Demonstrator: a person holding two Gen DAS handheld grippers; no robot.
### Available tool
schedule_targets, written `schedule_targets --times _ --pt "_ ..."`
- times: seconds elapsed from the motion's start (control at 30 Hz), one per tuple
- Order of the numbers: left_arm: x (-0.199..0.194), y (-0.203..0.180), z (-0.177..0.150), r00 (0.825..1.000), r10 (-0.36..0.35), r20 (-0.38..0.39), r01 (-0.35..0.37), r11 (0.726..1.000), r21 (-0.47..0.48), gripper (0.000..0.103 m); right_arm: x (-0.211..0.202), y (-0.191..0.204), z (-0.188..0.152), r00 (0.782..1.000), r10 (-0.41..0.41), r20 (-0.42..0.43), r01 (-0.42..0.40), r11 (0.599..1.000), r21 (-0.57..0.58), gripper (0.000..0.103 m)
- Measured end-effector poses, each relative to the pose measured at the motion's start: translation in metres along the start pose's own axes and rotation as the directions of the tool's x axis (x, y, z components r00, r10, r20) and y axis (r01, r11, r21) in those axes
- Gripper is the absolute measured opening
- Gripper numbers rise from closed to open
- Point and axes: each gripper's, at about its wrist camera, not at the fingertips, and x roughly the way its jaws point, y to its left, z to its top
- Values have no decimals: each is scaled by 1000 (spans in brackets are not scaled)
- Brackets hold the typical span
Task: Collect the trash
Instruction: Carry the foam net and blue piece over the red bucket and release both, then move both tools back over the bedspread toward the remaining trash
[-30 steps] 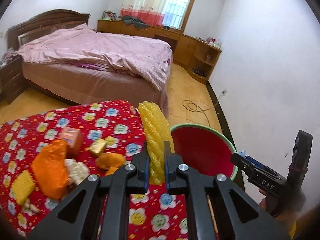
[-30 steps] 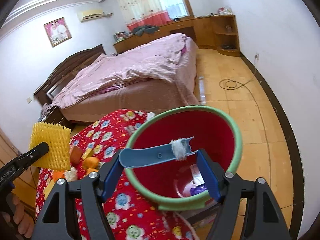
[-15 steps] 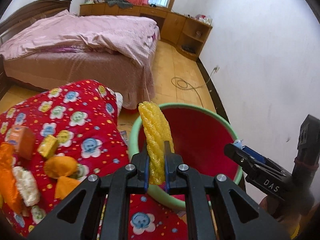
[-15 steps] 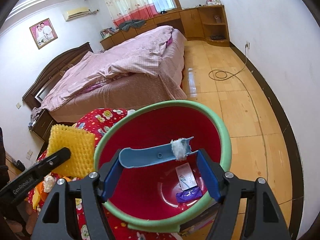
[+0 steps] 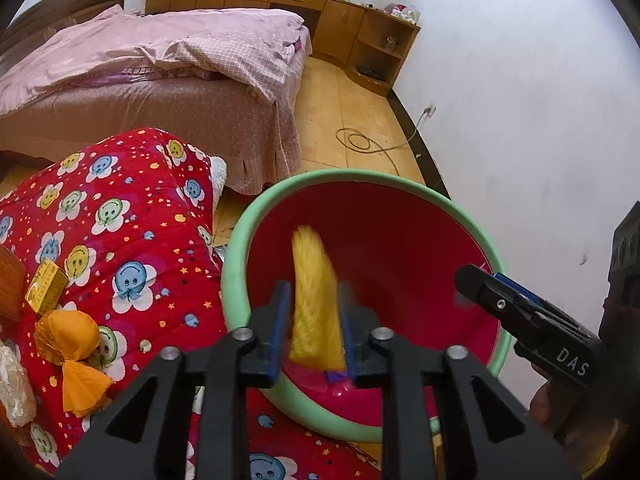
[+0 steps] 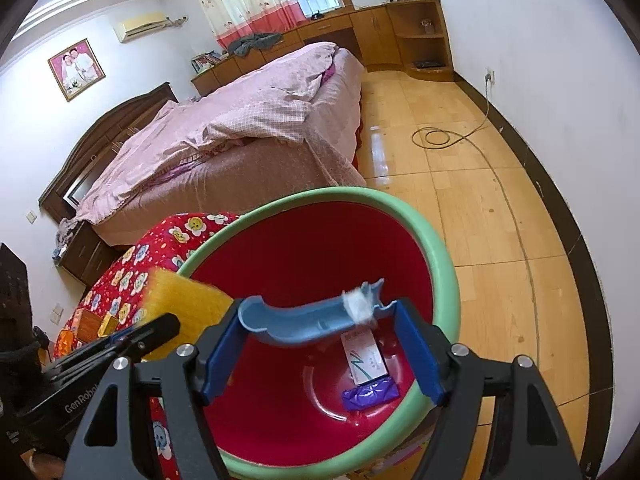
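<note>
Over the red plastic basin with a green rim (image 5: 236, 252), the left gripper (image 5: 312, 326) is opening its jaws around a yellow foam net sleeve (image 5: 316, 300), motion-blurred and loose between the pads. The right gripper (image 6: 320, 348) holds a light blue curved plastic piece (image 6: 296, 320), tipped with a white fluff tuft, spanning its wide jaws. Two items lie on the basin bottom: one white card (image 6: 366, 356) and one purple wrapper (image 6: 370, 394). Beside the basin, near the red floral quilt's (image 5: 120, 216) edge, sit one orange paper wad (image 5: 70, 334) and one small yellow box (image 5: 45, 285).
</note>
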Motion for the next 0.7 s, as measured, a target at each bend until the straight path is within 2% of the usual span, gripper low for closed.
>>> schedule_targets --times 0.07,0.37,0.7 --pt "-3 1 0 1000 1 15 -1 1000 -5 35 0 0 0 1000 6 2 -6 1000 5 81" --pt "-30 5 -5 998 21 60 -20 999 -28 36 -14 -1 -4 999 29 32 -29 999 16 82" --pt "-79 16 -28 995 39 97 -33 998 -62 36 -48 7 -22 996 68 63 -70 997 31 83"
